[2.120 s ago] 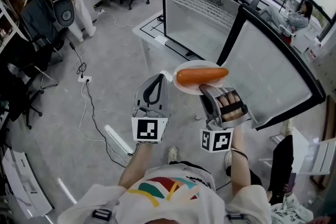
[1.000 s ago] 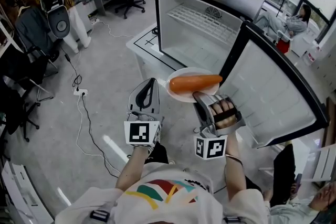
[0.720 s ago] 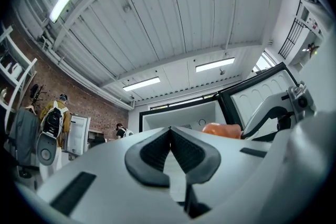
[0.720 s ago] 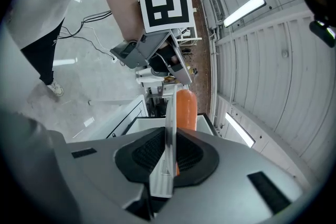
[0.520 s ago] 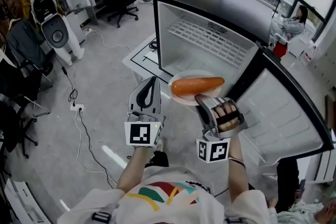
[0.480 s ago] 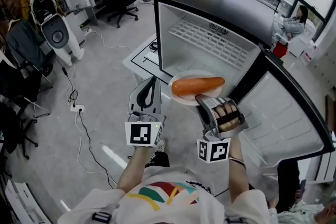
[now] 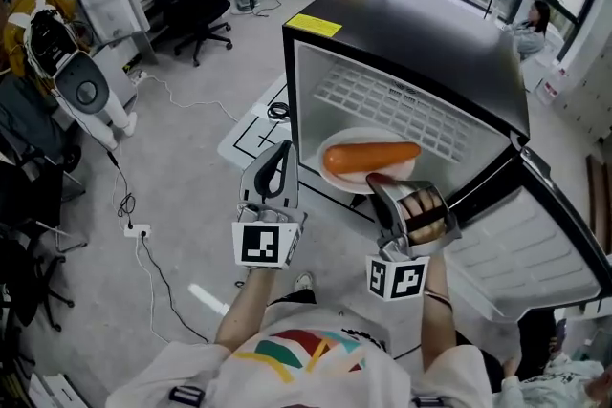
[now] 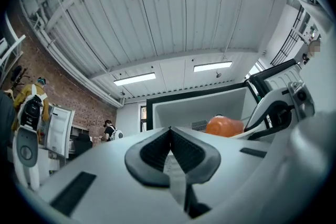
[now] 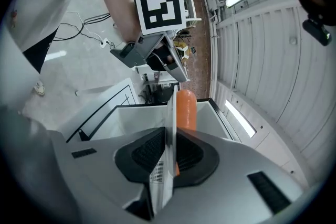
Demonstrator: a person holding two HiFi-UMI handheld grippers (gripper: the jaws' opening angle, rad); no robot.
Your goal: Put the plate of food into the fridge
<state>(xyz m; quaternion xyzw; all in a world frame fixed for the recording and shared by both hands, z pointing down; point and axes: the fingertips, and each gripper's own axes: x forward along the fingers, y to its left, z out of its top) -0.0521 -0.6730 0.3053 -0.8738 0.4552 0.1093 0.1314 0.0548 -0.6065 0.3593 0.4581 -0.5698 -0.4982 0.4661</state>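
Note:
A white plate [image 7: 346,182] carries an orange carrot [image 7: 371,156] and hangs at the mouth of the open black fridge [image 7: 402,24]. My right gripper [image 7: 381,182] is shut on the plate's near rim; in the right gripper view the plate [image 9: 170,128] stands edge-on between the jaws with the carrot [image 9: 186,107] beyond. My left gripper [image 7: 278,165] is shut and holds nothing, just left of the plate. In the left gripper view its jaws [image 8: 169,136] meet, with the carrot [image 8: 224,126] and the fridge [image 8: 199,107] ahead.
The fridge holds a white wire shelf [image 7: 402,110] and its door [image 7: 535,234] swings open to the right. Office chairs [image 7: 186,0], a second small fridge [image 7: 105,0], people at the back and cables [image 7: 124,205] on the grey floor lie to the left.
The plate with the carrot has moved forward from in front of the fridge to its opening. Both grippers went along, and the fridge looms nearer.

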